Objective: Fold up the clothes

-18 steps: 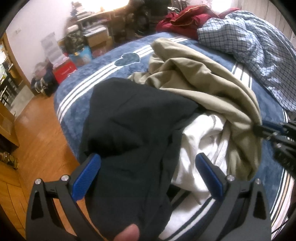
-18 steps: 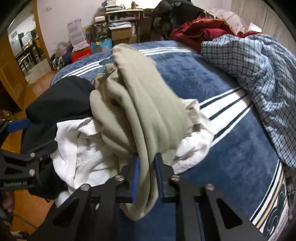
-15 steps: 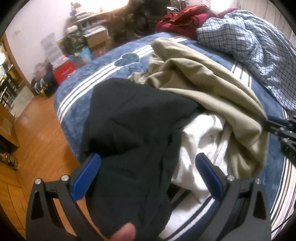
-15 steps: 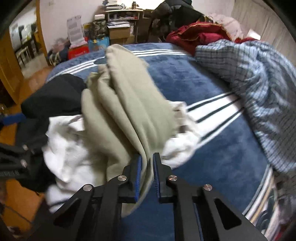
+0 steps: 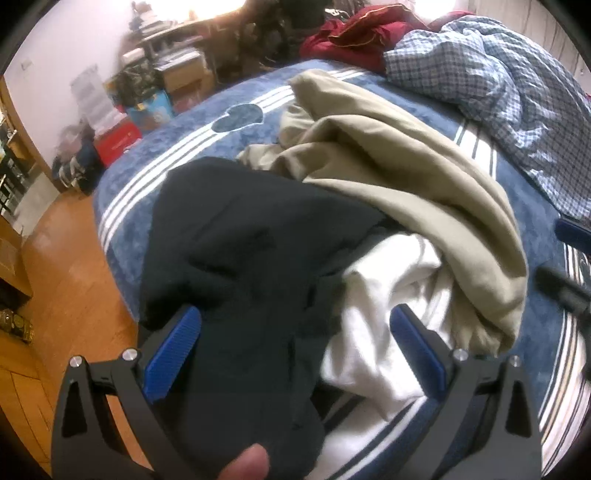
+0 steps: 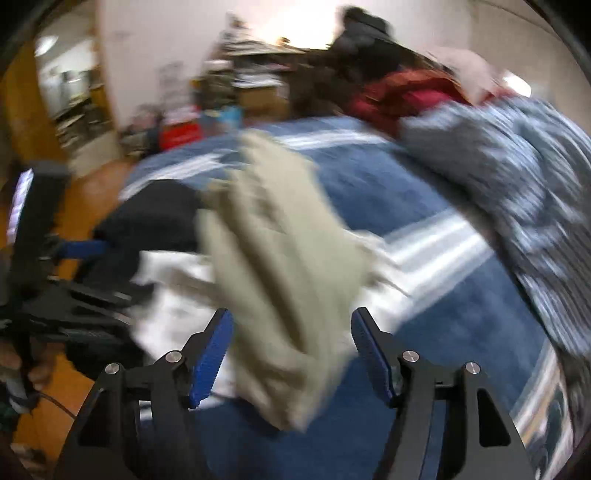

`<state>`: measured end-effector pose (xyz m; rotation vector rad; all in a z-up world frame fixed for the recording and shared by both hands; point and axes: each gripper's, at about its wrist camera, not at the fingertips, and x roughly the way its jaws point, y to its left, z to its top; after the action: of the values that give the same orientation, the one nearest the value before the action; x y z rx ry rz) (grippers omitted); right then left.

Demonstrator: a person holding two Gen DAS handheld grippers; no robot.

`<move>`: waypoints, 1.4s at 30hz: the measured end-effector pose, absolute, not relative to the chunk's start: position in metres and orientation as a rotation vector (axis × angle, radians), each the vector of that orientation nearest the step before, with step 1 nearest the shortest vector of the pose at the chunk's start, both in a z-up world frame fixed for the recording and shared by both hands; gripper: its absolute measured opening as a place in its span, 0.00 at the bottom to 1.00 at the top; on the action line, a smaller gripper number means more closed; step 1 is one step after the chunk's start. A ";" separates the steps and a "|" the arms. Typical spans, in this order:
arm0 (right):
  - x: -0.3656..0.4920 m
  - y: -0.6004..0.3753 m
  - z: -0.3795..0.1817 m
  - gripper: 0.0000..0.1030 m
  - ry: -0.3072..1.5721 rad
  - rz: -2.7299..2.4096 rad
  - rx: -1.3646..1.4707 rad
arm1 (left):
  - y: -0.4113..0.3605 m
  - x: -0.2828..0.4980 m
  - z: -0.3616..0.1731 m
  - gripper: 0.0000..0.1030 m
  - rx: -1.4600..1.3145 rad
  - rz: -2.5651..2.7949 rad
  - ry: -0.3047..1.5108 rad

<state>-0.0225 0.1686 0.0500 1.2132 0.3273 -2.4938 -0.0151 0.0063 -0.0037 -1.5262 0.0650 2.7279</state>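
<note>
A pile of clothes lies at the near edge of the bed: a black garment [image 5: 236,251], a white garment [image 5: 384,295] and a beige garment [image 5: 399,173] on top. My left gripper [image 5: 295,354] is open, its blue pads either side of the black and white cloth. My right gripper [image 6: 291,354] is open, and the beige garment [image 6: 280,266] hangs loose between its pads. The right wrist view is blurred. The right gripper also shows at the right edge of the left wrist view [image 5: 569,258].
The bed has a blue blanket with white stripes [image 5: 147,177]. A blue checked quilt [image 5: 498,96] and a red cloth [image 5: 354,33] lie at the far side. Wooden floor [image 5: 55,295] is to the left, with boxes and shelves [image 5: 155,85] by the wall.
My right gripper was shut on the beige garment and has now opened, letting it go. It has moved quickly and its view is blurred. The left gripper stays open in place.
</note>
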 end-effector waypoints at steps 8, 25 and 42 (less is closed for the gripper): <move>-0.065 0.129 0.005 0.61 0.406 -2.458 1.397 | -0.004 -0.016 -0.013 0.95 -1.574 2.714 0.082; -0.023 0.191 0.045 0.04 0.214 -2.479 1.362 | 0.003 -0.007 -0.005 0.95 -1.507 2.721 0.050; 0.120 0.333 0.084 0.03 0.051 -2.671 1.416 | 0.090 -0.043 0.009 0.96 -1.533 2.541 0.033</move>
<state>0.1200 0.3326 0.0843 1.4155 0.0508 -2.6707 -0.0434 0.0901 0.0089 -1.5334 0.0326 2.5406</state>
